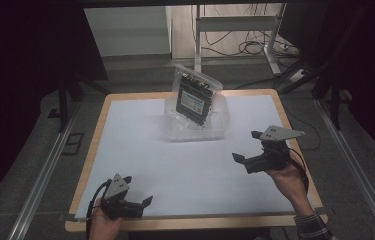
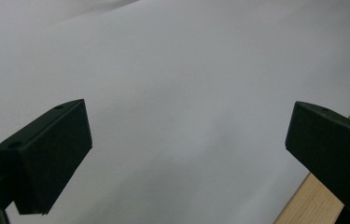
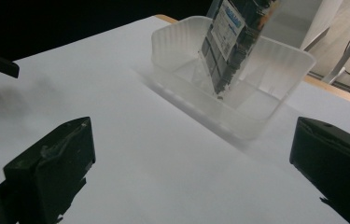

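High view: left tool (image 1: 147,201) low at the near counter (image 1: 95,150) edge, jaws apart, nothing between them, white sheet (image 1: 175,165) under it. Right tool (image 1: 236,157) farther forward, jaws apart and empty, aimed toward the clear bin (image 1: 175,131) ahead and to its left. Packaged board (image 1: 195,97) stands tilted in the bin, top sticking out above the rim, leaning on the far wall. Both tools well apart from the bin. Left gripper view: jaws wide open, bare white sheet ahead of the left tool, wooden counter edge just past its right jaw; no object in reach. Right gripper view: jaws wide open, bin ahead of the right tool and slightly right of centre, well apart from the tips; board tilted inside, lower edge seemingly on the bin floor, label (image 3: 227,21) facing the tool's left. Judged step: approach, nothing gripped yet. Next move likely calls for right tool advancing and lifting above the rim, closing on the board's exposed upper part across its thin side. Left tool possibly needed on the bin wall to stop the light bin sliding or tipping.
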`<state>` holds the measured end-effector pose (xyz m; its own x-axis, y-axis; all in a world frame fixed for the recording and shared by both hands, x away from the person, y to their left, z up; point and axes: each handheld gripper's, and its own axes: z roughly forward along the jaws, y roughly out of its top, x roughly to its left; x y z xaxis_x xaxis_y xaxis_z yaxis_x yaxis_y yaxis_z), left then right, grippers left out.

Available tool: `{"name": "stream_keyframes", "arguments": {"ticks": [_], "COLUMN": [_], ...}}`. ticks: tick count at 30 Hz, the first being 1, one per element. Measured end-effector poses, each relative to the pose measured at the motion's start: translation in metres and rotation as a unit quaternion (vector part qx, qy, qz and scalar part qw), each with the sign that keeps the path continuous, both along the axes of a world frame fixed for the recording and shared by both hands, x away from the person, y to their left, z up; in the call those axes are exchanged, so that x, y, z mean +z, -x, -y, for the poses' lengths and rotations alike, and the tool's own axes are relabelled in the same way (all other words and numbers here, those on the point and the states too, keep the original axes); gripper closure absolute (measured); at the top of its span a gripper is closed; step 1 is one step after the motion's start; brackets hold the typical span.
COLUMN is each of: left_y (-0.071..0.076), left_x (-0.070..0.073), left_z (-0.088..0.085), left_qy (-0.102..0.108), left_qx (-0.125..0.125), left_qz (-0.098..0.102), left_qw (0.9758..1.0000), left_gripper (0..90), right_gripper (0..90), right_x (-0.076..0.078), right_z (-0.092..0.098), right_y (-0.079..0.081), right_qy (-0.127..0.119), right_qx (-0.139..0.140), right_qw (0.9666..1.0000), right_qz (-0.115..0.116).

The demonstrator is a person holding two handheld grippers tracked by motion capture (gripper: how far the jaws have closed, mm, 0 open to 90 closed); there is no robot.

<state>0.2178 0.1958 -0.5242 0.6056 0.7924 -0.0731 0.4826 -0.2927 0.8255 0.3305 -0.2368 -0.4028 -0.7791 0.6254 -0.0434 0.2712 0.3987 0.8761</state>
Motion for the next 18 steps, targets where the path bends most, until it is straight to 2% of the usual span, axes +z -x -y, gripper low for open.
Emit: {"name": "stream_keyframes", "arguments": {"ticks": [6,12,18], "left_y": [0.0,0.001,0.0], "left_x": [0.0,0.0,0.0], "left_z": [-0.001,-0.003,-0.002], "left_qy": [-0.003,-0.002,0.002], "left_qx": [0.001,0.002,-0.001], "left_qz": [0.003,0.005,0.004], "left_qw": [1.0,1.0,1.0], "left_gripper": [0.1,0.0,0.0], "right_gripper": [0.0,0.0,0.0], "right_x": [-0.002,-0.008,-0.01], "right_z": [0.007,0.014,0.016], "right_y": [0.009,0.02,0.033], "right_qy": [0.001,0.02,0.029], "right_qx": [-0.006,-0.017,-0.016], "right_qw": [1.0,0.9997,0.9994], "right_qz": [-0.002,-0.003,-0.002]}}
